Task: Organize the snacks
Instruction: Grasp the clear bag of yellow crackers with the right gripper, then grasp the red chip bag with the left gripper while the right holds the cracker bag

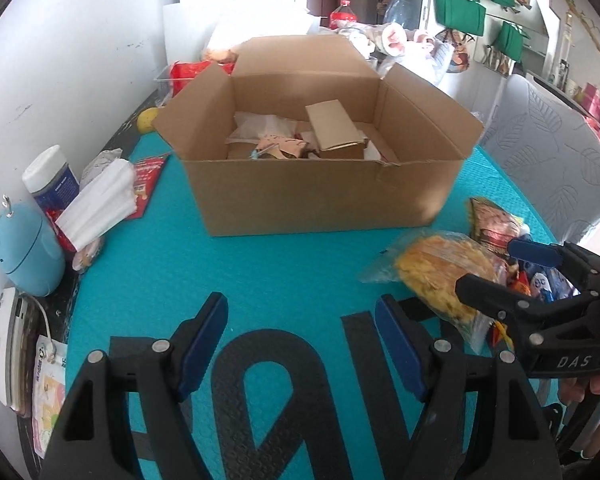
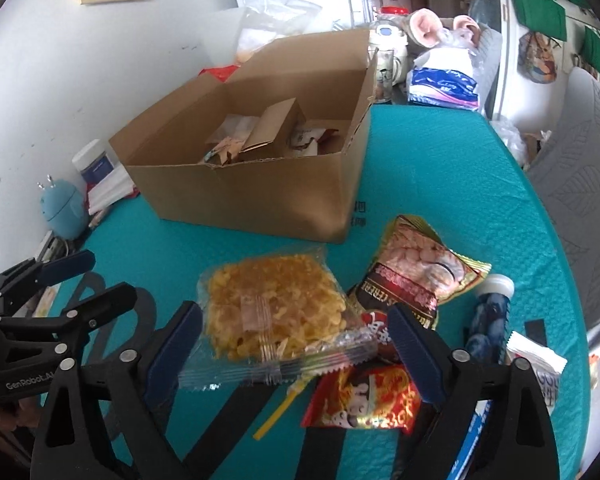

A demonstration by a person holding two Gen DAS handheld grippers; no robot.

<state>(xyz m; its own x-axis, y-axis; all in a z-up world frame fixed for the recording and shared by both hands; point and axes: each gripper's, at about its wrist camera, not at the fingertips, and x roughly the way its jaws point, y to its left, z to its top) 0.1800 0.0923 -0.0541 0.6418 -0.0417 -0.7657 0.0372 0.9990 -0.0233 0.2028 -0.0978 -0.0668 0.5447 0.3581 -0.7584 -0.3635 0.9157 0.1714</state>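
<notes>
The lower part of the red snack packet point(image 2: 360, 402) is cut off behind the right gripper point(image 2: 296, 350), and the print on the white sachet point(image 2: 536, 360) at the right edge of the teal mat point(image 2: 440, 168) cannot be read. The right gripper's fingers are spread wide, with nothing clamped. Between them lies the sealed near end of the clear bag of yellow crisps point(image 2: 276, 308); the bag's body extends just beyond the fingertips. Just beside it, toward the right edge, the gold-and-brown nut packet point(image 2: 416, 268) and a dark tube with a white cap point(image 2: 488, 312) are seen.

The left gripper point(image 1: 300, 344) is held wide open above bare mat near the front edge, well apart from the snacks.

Farther back, at the middle of the mat, the open cardboard box point(image 1: 320, 196) is placed; its contents, a small brown carton point(image 1: 334, 126) among wrappers, are only partly distinguishable.
</notes>
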